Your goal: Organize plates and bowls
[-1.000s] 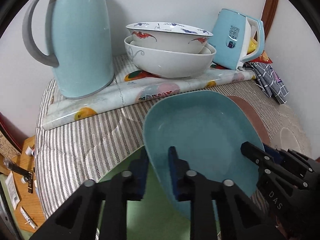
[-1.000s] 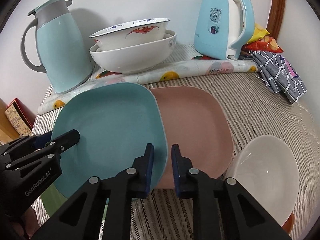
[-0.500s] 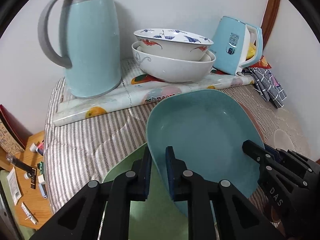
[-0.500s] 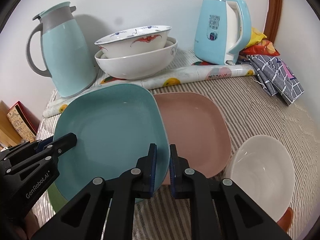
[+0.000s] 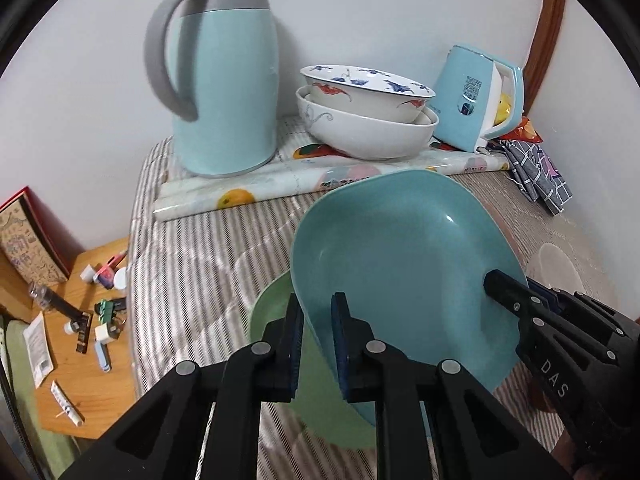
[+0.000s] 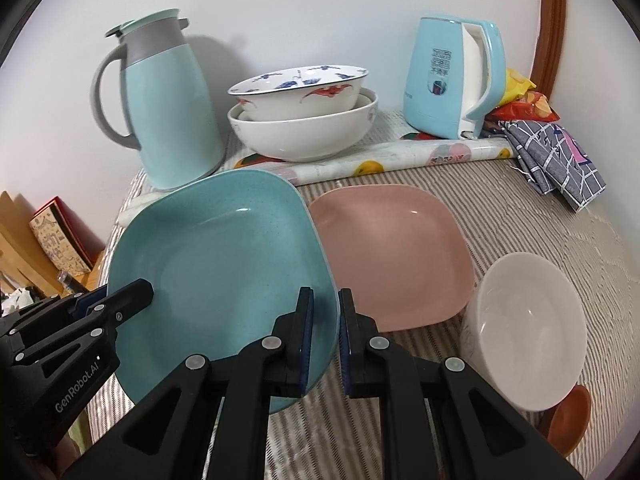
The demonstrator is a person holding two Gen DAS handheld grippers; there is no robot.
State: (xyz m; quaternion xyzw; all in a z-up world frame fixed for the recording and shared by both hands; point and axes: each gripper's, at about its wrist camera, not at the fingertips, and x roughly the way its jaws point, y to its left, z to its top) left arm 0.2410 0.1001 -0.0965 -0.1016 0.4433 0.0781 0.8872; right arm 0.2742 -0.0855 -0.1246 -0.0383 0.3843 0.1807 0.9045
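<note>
Blue plate (image 6: 224, 264) pinched at opposite rims, tilted off the striped cloth (image 5: 200, 248).
Left gripper (image 5: 316, 340) and right gripper (image 6: 324, 328) both clamp it; pink plate (image 6: 392, 256) just beside. Stiff, glazed, likely slippery, chippable; rim holds suit.

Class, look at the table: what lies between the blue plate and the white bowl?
The pink plate lies between the blue plate and the white bowl, seen from the right wrist.

Both wrist views look down closely, sharing the teal plate (image 5: 400, 256) from opposite sides.
</note>
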